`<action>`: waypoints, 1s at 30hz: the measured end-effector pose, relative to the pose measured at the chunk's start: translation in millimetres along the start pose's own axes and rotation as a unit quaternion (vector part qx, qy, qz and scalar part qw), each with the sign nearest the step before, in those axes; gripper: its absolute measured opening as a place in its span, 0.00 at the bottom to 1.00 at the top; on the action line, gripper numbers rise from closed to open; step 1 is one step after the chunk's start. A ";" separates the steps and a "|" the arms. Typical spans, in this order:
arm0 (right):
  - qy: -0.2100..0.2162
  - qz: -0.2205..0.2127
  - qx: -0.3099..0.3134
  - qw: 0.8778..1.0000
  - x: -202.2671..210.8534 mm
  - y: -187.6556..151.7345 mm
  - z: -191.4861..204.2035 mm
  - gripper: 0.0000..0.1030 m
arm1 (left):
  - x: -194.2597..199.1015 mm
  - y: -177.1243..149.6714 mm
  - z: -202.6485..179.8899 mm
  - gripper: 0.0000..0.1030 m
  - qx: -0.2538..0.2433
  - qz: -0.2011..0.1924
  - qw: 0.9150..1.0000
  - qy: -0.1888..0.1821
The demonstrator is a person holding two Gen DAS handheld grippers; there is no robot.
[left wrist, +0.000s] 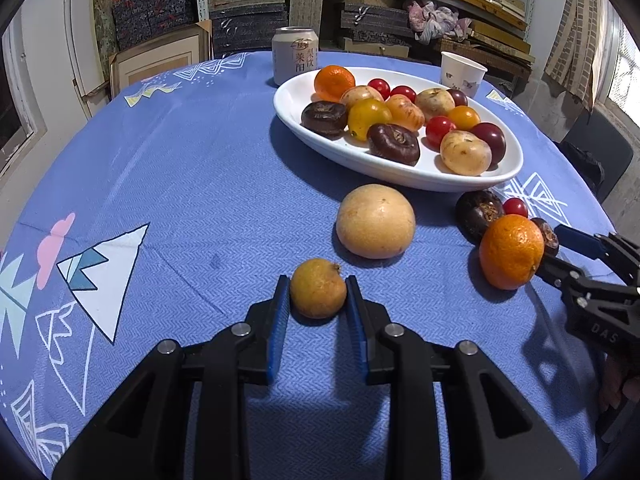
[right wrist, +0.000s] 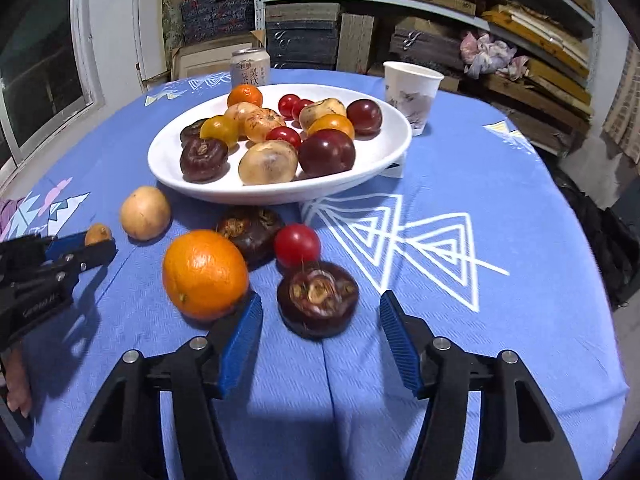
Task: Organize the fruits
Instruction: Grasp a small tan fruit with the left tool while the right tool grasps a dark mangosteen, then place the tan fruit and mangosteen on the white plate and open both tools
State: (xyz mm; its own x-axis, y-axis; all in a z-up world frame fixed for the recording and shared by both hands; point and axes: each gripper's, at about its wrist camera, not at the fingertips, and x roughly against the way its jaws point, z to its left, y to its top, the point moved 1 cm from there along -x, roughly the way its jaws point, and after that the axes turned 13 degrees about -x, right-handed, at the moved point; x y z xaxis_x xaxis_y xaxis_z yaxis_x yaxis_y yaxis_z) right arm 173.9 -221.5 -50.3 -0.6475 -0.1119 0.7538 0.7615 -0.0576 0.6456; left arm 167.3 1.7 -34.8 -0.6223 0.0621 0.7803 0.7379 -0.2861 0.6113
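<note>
left gripper (left wrist: 318, 294): lower centre of left wrist view, jaws closed on the small yellow fruit (left wrist: 318, 289), pads on both its flanks, fruit resting on the blue tablecloth (left wrist: 180, 168)
small yellow fruit axis: near round, slightly long; dry stem nub points to the upper right of the frame, so long axis runs roughly away from camera, across the pinch
right gripper (right wrist: 320, 320): lower centre of right wrist view, jaws apart, straddling the dark water chestnut (right wrist: 318, 300); gap shows on both sides, no contact yet
water chestnut axis: flat disc, crown tuft facing up towards camera, short axis vertical
crowding: left blue pad is just beside the orange (right wrist: 205, 274), cherry tomato (right wrist: 297, 245) just behind the chestnut
step: looks like a pick with each hand, loose fruit headed for the white dish (right wrist: 180, 176)
next: left needs a lift and carry towards upper right of its frame, round the big yellow fruit (left wrist: 375, 221); right needs to finish closing without nudging the orange
dish: already crowded, free space at its left side
</note>
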 end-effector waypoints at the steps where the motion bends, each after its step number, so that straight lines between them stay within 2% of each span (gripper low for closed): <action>1: 0.004 0.005 -0.004 1.000 -3.2 1.9 -0.1 0.61 | 0.0 0.0 0.1 0.26 0.000 0.000 1.000 0.000; 4: 0.022 0.020 -0.019 0.999 -8.4 3.6 -3.6 0.61 | -0.2 0.2 -0.8 0.26 -0.001 0.001 1.000 0.001; 6: 0.016 0.018 -0.018 1.000 -7.9 2.2 -2.4 0.57 | -0.2 0.3 -0.9 0.26 -0.001 0.000 1.000 0.001; 7: 0.007 0.015 -0.015 1.000 -6.5 0.9 -0.5 0.45 | -0.2 0.3 -0.7 0.26 0.000 0.000 1.000 0.000; 8: 0.006 0.013 -0.013 1.000 -5.1 0.0 -0.1 0.42 | -0.4 0.3 -1.0 0.26 0.000 0.000 1.000 -0.001; 18: 0.044 -0.006 -0.029 0.999 27.3 -22.3 0.5 0.42 | 4.0 -1.7 2.6 0.26 0.014 -0.011 1.000 -0.023; 27: 0.093 -0.018 -0.009 0.996 52.6 -37.1 21.5 0.42 | 43.5 -10.0 -13.4 0.26 -0.004 -0.062 0.997 -0.037; 30: 0.113 -0.026 -0.021 0.993 64.9 -33.1 18.3 0.42 | 55.1 -4.4 -16.8 0.26 -0.009 -0.074 0.996 -0.039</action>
State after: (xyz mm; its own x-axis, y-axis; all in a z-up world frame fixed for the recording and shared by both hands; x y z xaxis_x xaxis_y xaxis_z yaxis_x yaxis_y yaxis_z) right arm 106.1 -208.6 -20.5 -0.6663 -0.3275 0.6699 0.7310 -0.1090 0.6737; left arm 125.3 -9.7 3.3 -0.7009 0.1791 0.6904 0.6349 -0.2844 0.7184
